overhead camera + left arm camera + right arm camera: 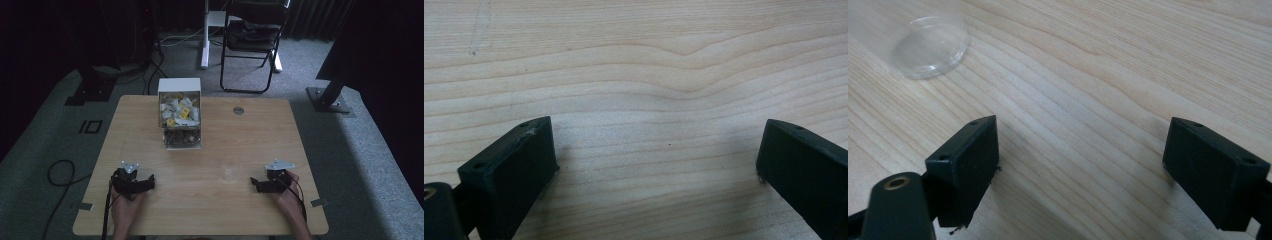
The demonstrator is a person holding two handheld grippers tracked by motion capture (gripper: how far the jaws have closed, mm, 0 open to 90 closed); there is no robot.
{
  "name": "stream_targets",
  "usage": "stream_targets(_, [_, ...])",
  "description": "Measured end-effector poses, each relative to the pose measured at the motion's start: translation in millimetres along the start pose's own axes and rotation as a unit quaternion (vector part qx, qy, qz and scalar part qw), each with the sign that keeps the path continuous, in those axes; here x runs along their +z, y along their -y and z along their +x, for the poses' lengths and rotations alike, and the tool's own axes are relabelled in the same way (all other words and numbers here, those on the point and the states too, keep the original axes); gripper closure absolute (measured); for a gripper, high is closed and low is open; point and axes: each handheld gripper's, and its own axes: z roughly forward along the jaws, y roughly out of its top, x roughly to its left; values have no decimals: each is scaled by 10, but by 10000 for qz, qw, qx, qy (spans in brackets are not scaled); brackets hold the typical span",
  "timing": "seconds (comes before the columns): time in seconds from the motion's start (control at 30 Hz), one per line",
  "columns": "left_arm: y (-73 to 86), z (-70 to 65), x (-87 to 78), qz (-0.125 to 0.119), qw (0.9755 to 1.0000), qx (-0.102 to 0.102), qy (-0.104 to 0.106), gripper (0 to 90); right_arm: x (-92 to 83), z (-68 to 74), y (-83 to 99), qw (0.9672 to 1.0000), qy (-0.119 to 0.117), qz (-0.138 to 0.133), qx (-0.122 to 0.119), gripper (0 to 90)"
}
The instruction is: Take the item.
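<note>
Basically both are parked low in the frame, left hand-held gripper (150,183) and right hand-held gripper (255,183) gaping wide and empty, clear cup (230,171) between them, probably up for grabs.

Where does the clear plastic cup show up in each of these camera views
High view: clear plastic cup stands on the table, lower middle, a little left of the right gripper.
Left gripper view: wood grain between open jaws; not in it.
Right gripper view: cup at upper left, beyond the open jaws.
Shared landmark: the light wooden tabletop.
</note>
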Motion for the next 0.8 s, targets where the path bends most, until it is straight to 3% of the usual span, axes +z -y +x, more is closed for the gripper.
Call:
stream_targets(0.23, [-2,7,2,-44,10000,2,17,36,0,0,0,10000,0,1,0,146])
stream_targets(0.47, [-14,26,-1,-152,9998,84,76,153,0,-1,0,10000,-1,2,0,147])
stream_targets(0.63, [-60,54,9,-95,9998,119,127,207,2,-2,-2,10000,-9,2,-9,146])
stream_targets(0.8, [-107,69,-7,30,9998,145,163,325,3,-2,-3,10000,-13,2,-15,146])
